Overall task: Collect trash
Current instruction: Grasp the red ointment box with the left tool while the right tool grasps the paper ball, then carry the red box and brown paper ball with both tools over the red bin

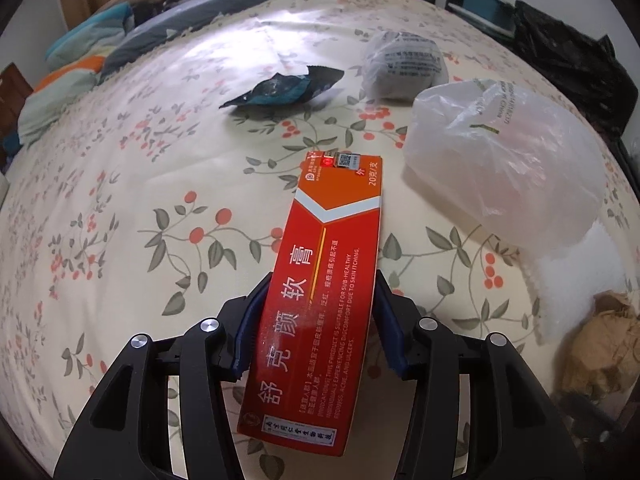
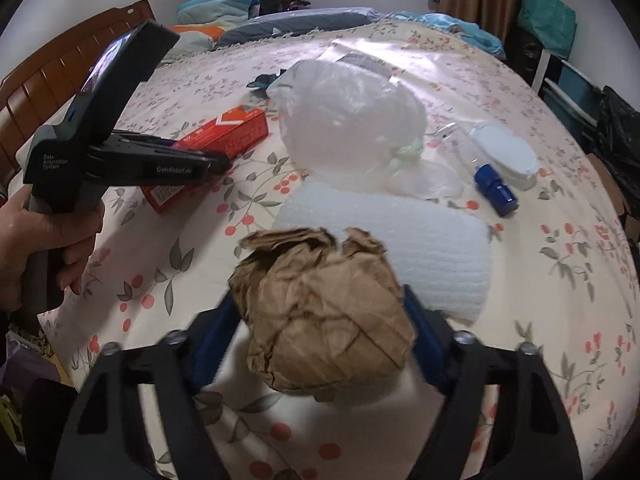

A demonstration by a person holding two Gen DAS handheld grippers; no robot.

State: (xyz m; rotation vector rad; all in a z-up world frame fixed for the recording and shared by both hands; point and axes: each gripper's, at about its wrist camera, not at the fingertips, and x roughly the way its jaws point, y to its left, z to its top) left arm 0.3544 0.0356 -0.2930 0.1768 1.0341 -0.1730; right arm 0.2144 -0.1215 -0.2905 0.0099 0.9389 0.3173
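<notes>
The left gripper squeezes a long flat red cardboard box between its blue pads. The right gripper hugs a crumpled brown paper ball with its fingers half wide. Both sit on the flowery bed sheet, near a puffy clear plastic bag and a white foam sheet

On the bed: one red ointment box, one crumpled brown paper ball, one translucent plastic bag, one white foam sheet, one dark snack wrapper, one clear bottle with a blue cap.
</notes>
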